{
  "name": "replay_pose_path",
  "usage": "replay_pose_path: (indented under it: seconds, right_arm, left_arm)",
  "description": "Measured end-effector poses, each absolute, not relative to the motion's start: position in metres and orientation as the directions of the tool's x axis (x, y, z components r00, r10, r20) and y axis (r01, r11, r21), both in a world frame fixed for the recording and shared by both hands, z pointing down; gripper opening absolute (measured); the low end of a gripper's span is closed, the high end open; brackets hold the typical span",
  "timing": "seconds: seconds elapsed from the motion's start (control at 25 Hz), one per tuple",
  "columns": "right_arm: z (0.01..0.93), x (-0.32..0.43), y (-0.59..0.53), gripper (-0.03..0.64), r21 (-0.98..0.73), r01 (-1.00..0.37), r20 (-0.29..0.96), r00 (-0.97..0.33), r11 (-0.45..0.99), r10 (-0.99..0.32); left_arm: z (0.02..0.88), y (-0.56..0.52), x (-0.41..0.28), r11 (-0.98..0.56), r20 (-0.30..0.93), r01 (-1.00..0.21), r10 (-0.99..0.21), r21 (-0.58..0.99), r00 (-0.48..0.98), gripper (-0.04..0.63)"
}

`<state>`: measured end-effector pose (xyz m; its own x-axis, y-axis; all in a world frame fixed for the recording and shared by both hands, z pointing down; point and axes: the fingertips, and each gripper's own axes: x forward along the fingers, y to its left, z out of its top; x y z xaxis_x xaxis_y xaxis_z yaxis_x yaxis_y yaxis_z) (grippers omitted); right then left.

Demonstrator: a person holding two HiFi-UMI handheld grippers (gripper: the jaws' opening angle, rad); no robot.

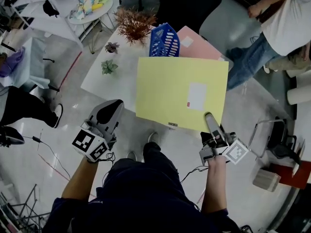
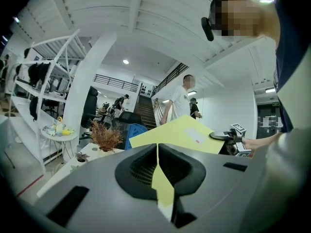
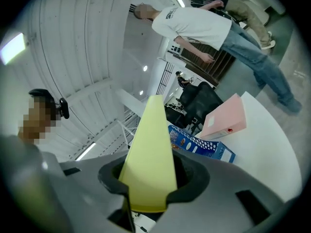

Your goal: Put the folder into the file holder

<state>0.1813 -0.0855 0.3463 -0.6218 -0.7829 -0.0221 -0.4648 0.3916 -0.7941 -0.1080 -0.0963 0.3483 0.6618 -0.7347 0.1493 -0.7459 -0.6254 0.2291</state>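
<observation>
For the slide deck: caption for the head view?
Right gripper holds a yellow folder flat, near the blue file holder on the white table.

Matt yellow card folder (image 1: pixel 182 93) (smooth, uncreased); blue plastic file holder (image 1: pixel 164 40)

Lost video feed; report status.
Right claw clamped on flat yellow folder. Left claw shut, beside it. Blue slotted plastic file holder ahead, flat pink folder beside it.

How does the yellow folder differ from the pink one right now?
The yellow folder hangs in the air, clamped at its edge by the right gripper; the pink folder rests on the white table. The yellow one is thin, the pink one thick-spined. Both carry a pale label.
</observation>
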Motion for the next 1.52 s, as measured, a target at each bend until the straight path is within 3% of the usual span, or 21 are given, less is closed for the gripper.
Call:
replay_pose_path:
  seconds: [0.88, 1.52]
  right_arm:
    - [0.220, 0.260, -0.171, 0.160, -0.545, -0.548, -0.151, -0.680, 0.634, -0.718]
    - [0.215, 0.253, -0.210, 0.160, -0.327, -0.685, 0.012, -0.692, 0.651, -0.722]
  left_arm:
    - [0.352, -0.163, -0.081, -0.535, 0.146, -0.812, -0.806, 0.234, 0.573, 0.037]
    - [0.372, -0.207, -0.079, -0.572, 0.167, -0.775, -0.765, 0.269, 0.622, 0.037]
